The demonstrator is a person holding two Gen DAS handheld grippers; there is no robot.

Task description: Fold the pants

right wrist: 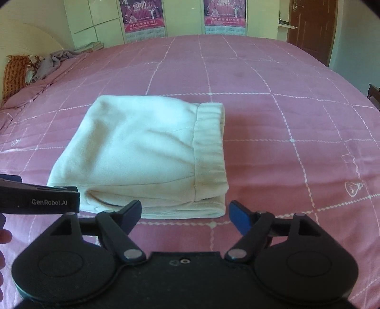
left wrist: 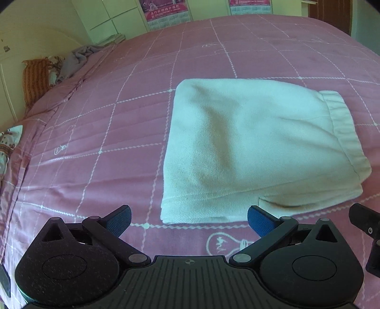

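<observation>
The white pants [left wrist: 256, 147] lie folded into a compact rectangle on the pink bed, with the elastic waistband [left wrist: 344, 128] on the right side. In the right wrist view the folded pants [right wrist: 142, 152] sit just ahead, waistband [right wrist: 209, 147] at their right. My left gripper [left wrist: 188, 219] is open and empty, just short of the pants' near edge. My right gripper [right wrist: 185, 214] is open and empty, also just short of the near edge. The left gripper's body [right wrist: 40, 199] shows at the left of the right wrist view.
The pink quilted bedspread [left wrist: 106, 133] with white grid lines covers the whole bed. A striped orange pillow [left wrist: 35, 78] and a grey cloth [left wrist: 76, 59] lie at the far left. Wall posters [right wrist: 142, 16] and a brown door [right wrist: 311, 26] stand beyond the bed.
</observation>
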